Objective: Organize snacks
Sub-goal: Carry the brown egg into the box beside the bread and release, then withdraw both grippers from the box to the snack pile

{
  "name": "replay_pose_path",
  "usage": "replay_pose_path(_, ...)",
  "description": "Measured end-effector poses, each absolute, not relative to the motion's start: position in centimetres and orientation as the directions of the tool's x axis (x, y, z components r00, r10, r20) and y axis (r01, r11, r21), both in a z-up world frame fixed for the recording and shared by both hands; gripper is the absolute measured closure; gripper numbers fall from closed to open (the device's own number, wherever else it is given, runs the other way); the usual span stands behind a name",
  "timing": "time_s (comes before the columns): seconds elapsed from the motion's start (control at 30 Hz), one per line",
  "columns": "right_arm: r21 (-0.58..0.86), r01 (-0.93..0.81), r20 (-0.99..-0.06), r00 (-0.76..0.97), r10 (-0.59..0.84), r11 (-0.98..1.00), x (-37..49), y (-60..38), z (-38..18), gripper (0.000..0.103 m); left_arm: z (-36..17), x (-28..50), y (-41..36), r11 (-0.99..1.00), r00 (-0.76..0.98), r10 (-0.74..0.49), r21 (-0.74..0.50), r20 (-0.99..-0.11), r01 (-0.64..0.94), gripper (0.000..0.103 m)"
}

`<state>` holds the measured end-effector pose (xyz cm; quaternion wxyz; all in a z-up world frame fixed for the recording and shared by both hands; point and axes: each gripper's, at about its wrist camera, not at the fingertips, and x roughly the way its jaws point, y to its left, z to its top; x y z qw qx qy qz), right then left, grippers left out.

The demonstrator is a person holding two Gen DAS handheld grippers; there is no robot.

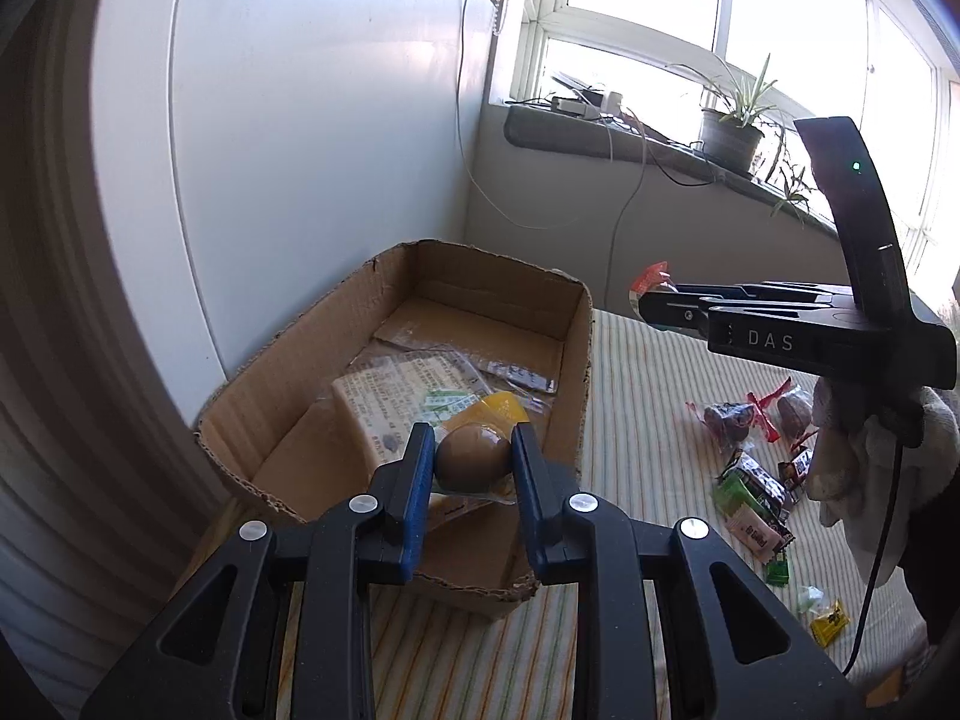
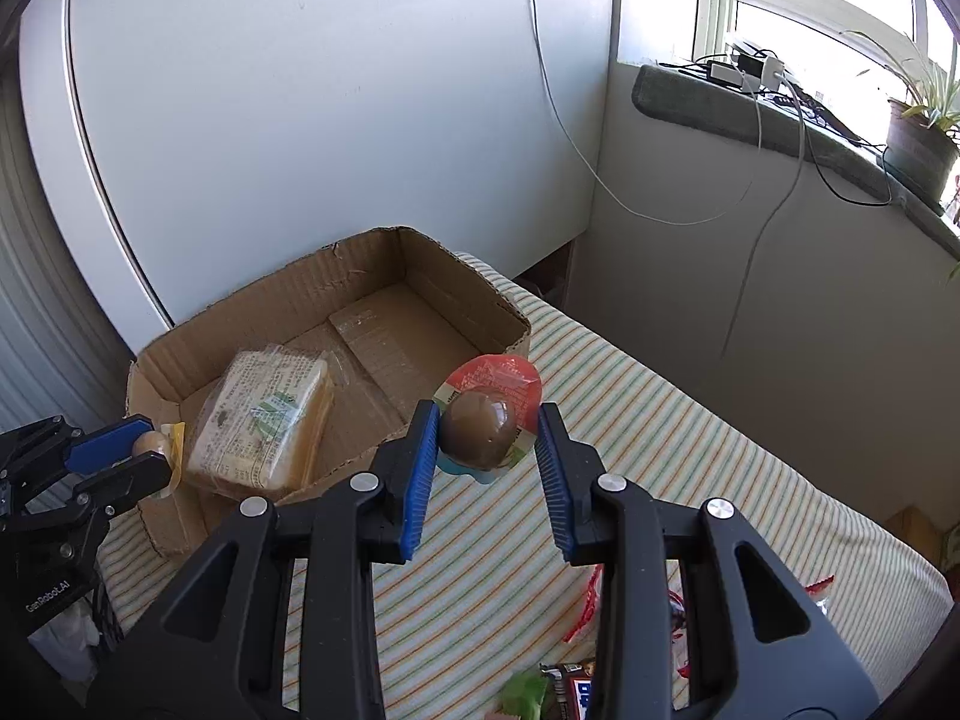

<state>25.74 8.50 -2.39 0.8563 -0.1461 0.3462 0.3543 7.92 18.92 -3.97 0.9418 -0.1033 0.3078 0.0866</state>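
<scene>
Each tool is closed on a packed brown egg, the left tool [image 1: 471, 456] holding the yellow-wrapped egg [image 1: 474, 457] above the open brown cardboard box [image 1: 288, 384], the right tool [image 2: 485, 438] holding the red-wrapped egg [image 2: 480, 435] just beside the box; both look light, slick-filmed and crushable, best pinched gently across the middle.

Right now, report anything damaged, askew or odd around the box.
The cardboard box has torn, ragged top edges, as if the flaps were ripped off, with a notch in its far rim. Inside, the wrapped block lies tilted against the near wall. Loose snack packets are scattered on the striped cloth.

Left gripper [image 1: 471, 456] angled downward, jaws clamped on a packaged egg. Right gripper [image 2: 486, 438] likewise pitched down, clamped; gloved hand [image 1: 864, 450] on its handle.
</scene>
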Motion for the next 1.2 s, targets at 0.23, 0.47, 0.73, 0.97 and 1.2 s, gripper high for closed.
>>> replay_pose_path(0.23,0.003,-0.733,-0.711,0.477,0.516,0.681,26.2,11.2,-3.3,0.069,-4.4,8.0,20.4,0.954,0.789,0.122,-0.148,-0.602,-0.261,0.078)
replay_pose_path(0.47,0.013,-0.750,-0.725,0.448,0.523,0.661,26.8,13.0,-4.1,0.069,-4.6,8.1,21.0,0.950,0.784,0.128,-0.151,-0.608,-0.272,0.078)
replay_pose_path(0.73,0.018,-0.769,-0.728,0.428,0.536,0.639,26.6,13.9,-4.5,0.065,-4.6,8.3,20.9,0.950,0.780,0.132,-0.148,-0.612,-0.276,0.077)
replay_pose_path(0.97,0.003,-0.770,-0.720,0.441,0.536,0.638,26.4,13.9,-4.3,0.042,-4.4,8.3,20.9,0.948,0.781,0.138,-0.148,-0.609,-0.283,0.067)
replay_pose_path(1.2,-0.013,-0.765,-0.709,0.461,0.533,0.643,25.8,13.3,-3.6,0.033,-4.1,8.1,20.4,0.951,0.786,0.132,-0.145,-0.603,-0.272,0.067)
